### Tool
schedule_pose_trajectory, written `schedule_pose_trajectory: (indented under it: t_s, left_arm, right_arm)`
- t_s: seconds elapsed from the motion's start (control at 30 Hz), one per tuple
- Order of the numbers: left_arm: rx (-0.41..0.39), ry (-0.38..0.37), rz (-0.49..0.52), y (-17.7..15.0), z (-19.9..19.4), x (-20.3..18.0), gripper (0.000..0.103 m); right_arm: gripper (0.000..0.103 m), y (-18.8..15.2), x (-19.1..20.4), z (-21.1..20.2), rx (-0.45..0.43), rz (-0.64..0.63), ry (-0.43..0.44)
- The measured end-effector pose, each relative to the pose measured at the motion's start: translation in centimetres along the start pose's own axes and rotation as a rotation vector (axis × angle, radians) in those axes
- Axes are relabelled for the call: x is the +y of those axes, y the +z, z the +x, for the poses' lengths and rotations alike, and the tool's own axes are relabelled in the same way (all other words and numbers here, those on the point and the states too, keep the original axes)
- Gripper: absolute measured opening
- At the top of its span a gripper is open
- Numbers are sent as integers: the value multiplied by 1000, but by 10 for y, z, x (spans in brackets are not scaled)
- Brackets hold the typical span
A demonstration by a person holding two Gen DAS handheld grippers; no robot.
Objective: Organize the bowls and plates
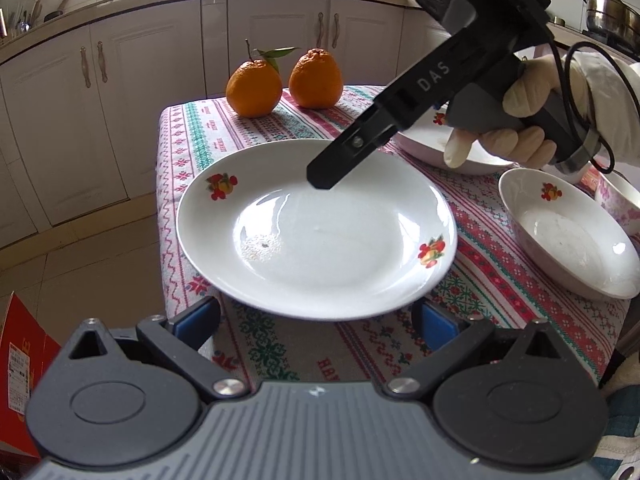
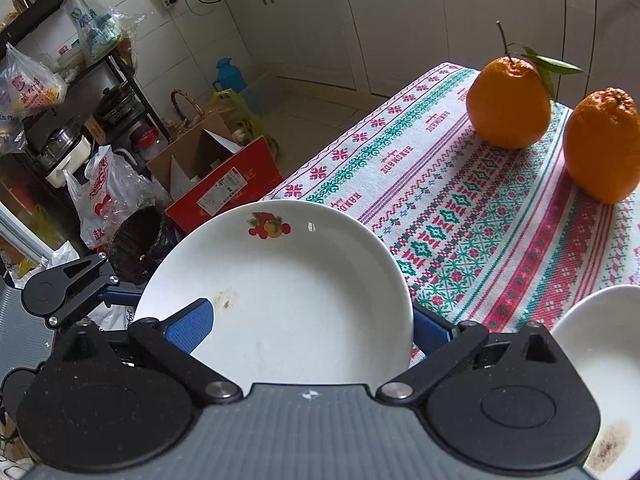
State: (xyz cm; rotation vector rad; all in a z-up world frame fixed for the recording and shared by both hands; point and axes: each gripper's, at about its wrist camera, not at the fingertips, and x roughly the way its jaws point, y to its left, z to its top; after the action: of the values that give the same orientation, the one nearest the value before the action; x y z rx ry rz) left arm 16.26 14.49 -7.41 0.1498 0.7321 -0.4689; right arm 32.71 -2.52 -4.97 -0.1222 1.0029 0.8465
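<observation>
White dishes with fruit motifs on the patterned cloth.
The large plate (image 1: 316, 228), lightly soiled, overhangs the table edge; a shallow bowl (image 1: 568, 236) sits near its right, a second plate (image 1: 424, 140) behind, perhaps a pink-patterned bowl (image 1: 618, 200) beyond.

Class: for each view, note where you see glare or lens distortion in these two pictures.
Left wrist view: window glare streaks across the plate, and the cabinets bow outward. Right wrist view: softer light, one small glint near the plate's rim; dark corners ring both pictures.
</observation>
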Motion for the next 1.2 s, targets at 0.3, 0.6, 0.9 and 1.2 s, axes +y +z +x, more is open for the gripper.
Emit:
schedule_pose_trajectory:
  t_s: [0.3, 0.6, 0.9, 1.2]
  left_arm:
    - [-29, 8, -25, -8, -31, -20, 101]
    - [-54, -60, 53, -10, -42, -66, 101]
    - [-67, -124, 100, -11, -41, -106, 101]
    - [-63, -137, 103, -16, -37, -130, 101]
  right_arm:
    - [103, -20, 19, -50, -63, -13, -42]
    - [103, -73, 41, -107, -133, -5, -80]
    - [103, -137, 46, -149, -199, 95, -160]
    - [103, -188, 40, -167, -234, 227, -262]
